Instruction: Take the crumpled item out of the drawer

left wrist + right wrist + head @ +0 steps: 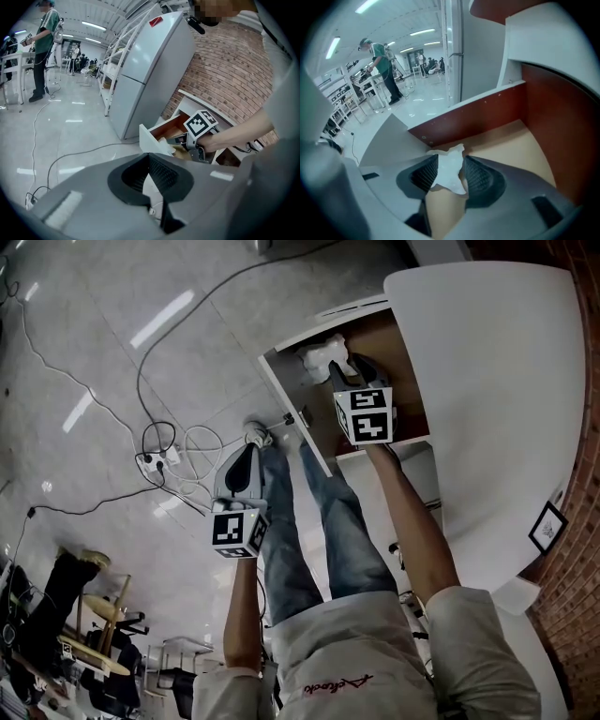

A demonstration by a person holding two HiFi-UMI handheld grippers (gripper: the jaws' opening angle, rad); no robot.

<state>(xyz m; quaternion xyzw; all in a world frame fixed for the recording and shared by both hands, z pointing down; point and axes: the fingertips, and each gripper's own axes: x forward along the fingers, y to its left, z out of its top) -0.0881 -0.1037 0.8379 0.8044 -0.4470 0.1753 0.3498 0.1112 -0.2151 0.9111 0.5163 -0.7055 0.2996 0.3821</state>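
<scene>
Deep in the drawer (389, 343), right gripper (450, 161) straddles crumpled paper (451, 177), jaws apart.
Over glossy floor (94, 381), left gripper (150, 164) hangs, jaws pressed together.

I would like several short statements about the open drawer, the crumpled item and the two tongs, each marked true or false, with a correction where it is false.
1. The white drawer with a brown inside is pulled open. True.
2. The crumpled white paper lies inside the drawer, between the right tongs. True.
3. The left tongs hold the crumpled paper. False: they are shut, empty and outside the drawer.
4. The right tongs are closed tip to tip. False: they stand apart with the paper between them.
5. A white power strip lies on the floor with its cables. True.
</scene>
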